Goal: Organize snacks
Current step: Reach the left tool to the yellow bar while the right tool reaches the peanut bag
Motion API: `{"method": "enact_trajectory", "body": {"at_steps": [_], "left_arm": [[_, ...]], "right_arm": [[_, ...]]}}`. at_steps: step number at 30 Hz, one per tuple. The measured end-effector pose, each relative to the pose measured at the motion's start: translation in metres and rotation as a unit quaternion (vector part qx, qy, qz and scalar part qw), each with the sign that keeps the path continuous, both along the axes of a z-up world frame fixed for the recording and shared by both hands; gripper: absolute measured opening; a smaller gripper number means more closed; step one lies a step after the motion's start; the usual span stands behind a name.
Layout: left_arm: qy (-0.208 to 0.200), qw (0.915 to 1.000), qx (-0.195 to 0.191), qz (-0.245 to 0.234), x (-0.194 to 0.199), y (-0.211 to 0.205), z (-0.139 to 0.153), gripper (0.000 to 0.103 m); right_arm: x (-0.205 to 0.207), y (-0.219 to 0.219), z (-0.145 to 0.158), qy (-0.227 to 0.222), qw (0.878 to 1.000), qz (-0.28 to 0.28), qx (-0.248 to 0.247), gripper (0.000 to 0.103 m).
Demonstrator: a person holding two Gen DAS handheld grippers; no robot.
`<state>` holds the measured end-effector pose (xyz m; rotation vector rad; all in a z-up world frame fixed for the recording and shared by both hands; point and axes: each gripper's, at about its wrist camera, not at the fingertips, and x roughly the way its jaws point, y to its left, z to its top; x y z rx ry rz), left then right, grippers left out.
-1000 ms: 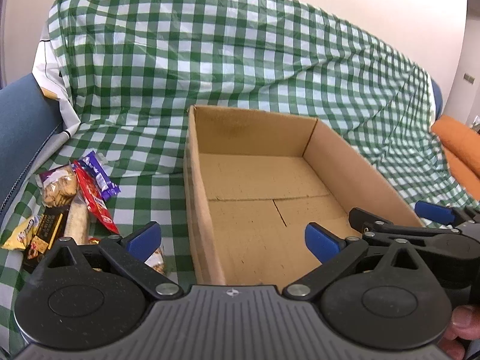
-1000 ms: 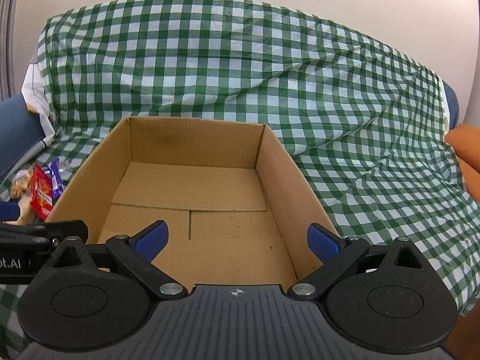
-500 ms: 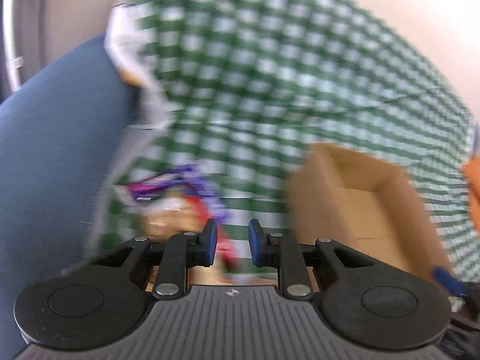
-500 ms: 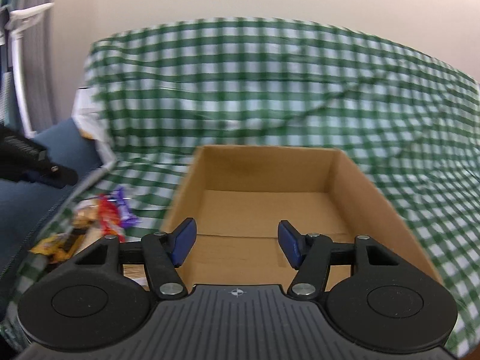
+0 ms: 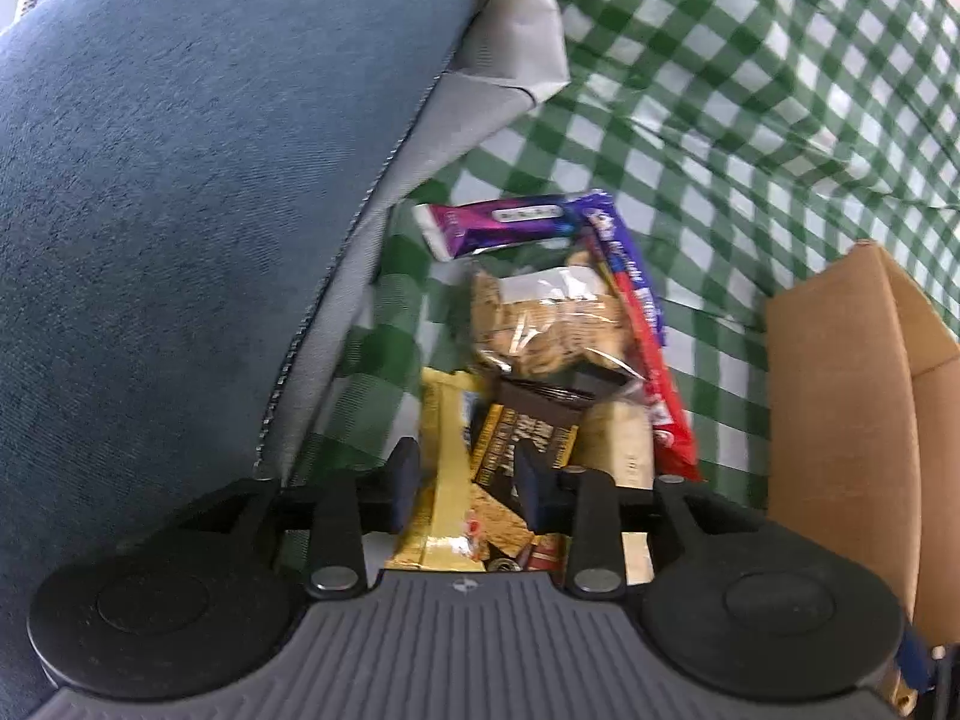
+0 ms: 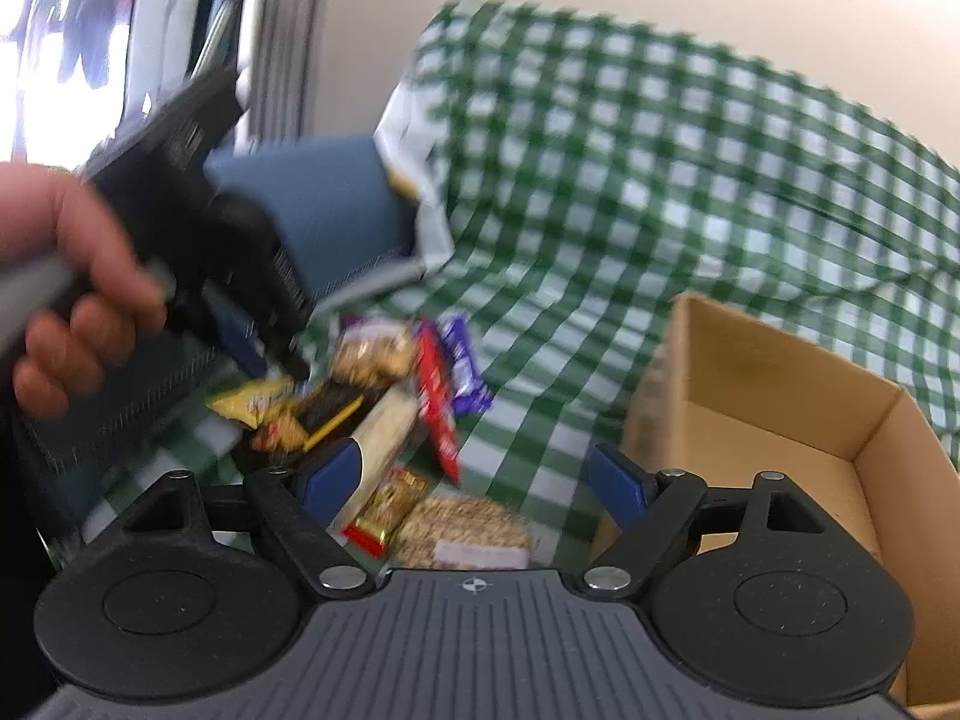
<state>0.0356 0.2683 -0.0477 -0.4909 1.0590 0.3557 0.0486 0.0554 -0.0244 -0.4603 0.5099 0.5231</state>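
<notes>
1. Hovering over the snack pile (image 5: 540,372), the left tool (image 5: 468,480) points steeply down at it, its jaws partly apart and opening, with a yellow packet (image 5: 447,456) and a dark gold-lettered bar (image 5: 522,438) lying in the gap below. Neither pad looks pressed on anything, so I judge it holds nothing yet.

2. The right tool (image 6: 474,480) comes in lower and flatter, its jaws wide and opening, empty. A small red-and-gold wrapper (image 6: 390,507) and an oat bar (image 6: 465,531) lie just under the gap, and a pale wrapped bar (image 6: 384,426) runs past its left pad.

3. The snacks are heaped on the green checked cloth (image 5: 750,90), tight against a blue cushion (image 5: 180,180). That crowding probably explains the steep angle of the left tool: it must drop in from above, not from the side.

4. The cardboard box (image 6: 780,420) stands open and bare inside as far as shows, just beside the pile on the right. Its closeness suits short carries; nothing seems sorted yet.

5. A hand (image 6: 66,288) grips the left tool's handle, seen from the right camera.
</notes>
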Motion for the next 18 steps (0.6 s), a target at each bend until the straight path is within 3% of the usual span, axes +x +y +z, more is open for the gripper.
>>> {"method": "enact_trajectory", "body": {"at_steps": [9,15,18], "left_arm": [[0.030,0.9994,0.010,-0.014,0.008,-0.008,-0.010,0.040],[0.041,0.9987,0.019,-0.023,0.011,-0.011,-0.015,0.040],[0.045,0.9985,0.019,-0.024,0.013,-0.010,-0.017,0.040]], "right_arm": [[0.067,0.076,-0.042,0.050,0.996,0.005,-0.074,0.085],[0.084,0.079,-0.061,0.062,0.993,-0.049,-0.093,0.090],[0.097,0.087,-0.067,0.071,0.990,-0.050,-0.113,0.091]]}}
